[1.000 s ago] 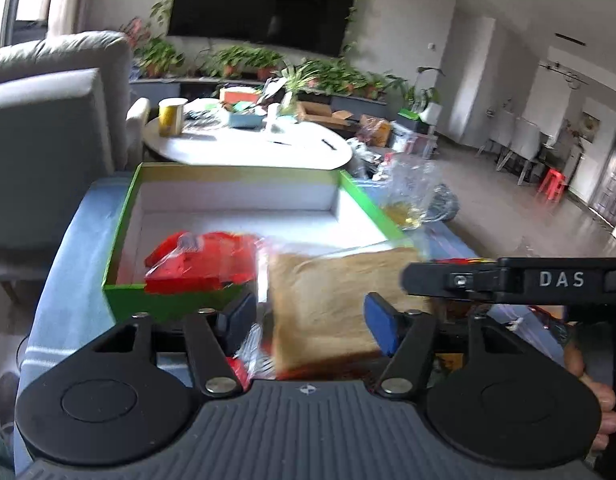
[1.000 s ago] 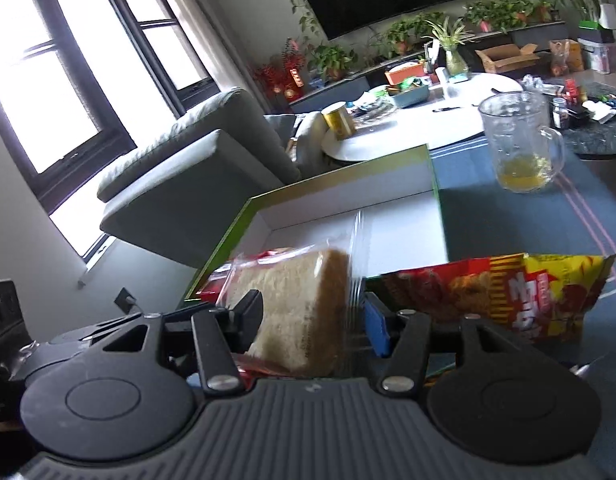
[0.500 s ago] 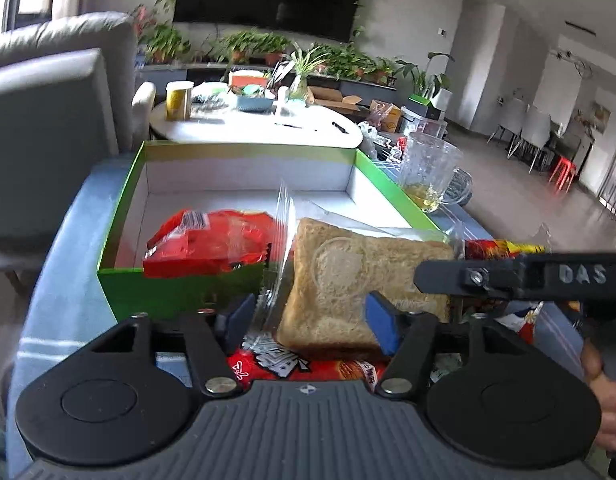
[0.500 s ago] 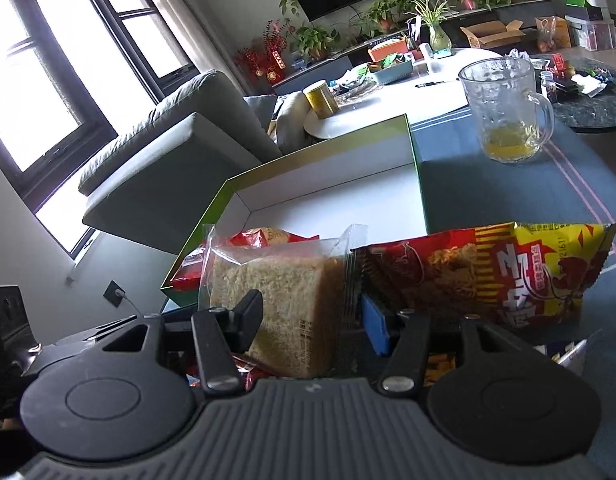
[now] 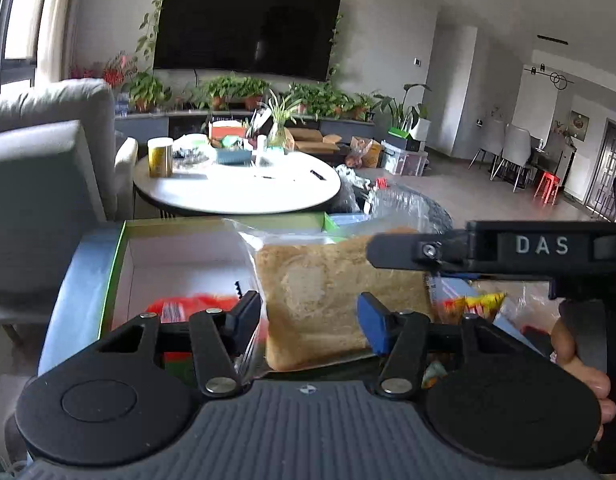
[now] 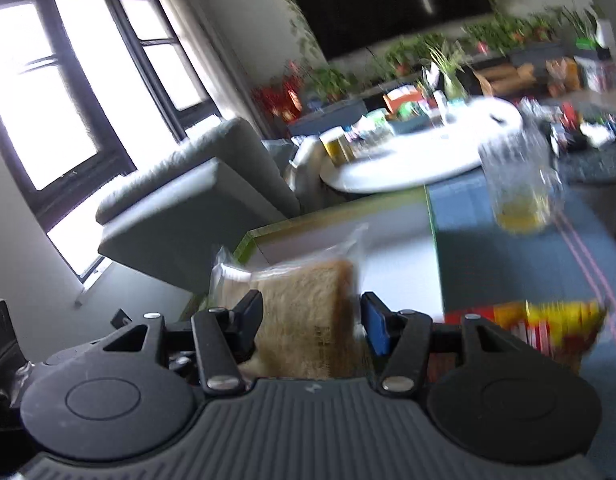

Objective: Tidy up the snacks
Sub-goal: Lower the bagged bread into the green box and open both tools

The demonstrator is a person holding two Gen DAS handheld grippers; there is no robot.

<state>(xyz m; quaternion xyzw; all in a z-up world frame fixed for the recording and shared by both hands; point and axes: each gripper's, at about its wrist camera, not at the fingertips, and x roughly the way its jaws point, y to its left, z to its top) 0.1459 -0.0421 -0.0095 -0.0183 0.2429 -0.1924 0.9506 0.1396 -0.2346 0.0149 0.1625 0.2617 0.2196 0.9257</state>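
Observation:
A bagged slice of bread sits between the fingers of both grippers, lifted above the table. My left gripper is closed on its flat faces. My right gripper is closed on its sides, with the bread upright between the fingers. The right gripper's arm crosses the left wrist view on the right. The green box with a white inside lies just ahead and holds a red snack packet. A red and yellow snack bag lies on the blue table at the right.
A glass mug with yellow liquid stands on the blue tablecloth beyond the box. A round white table with clutter is behind. A grey sofa stands at the left.
The bread has been lifted higher and both grippers tilted up, so the box sits lower in view. The right wrist view is now blurred by motion.

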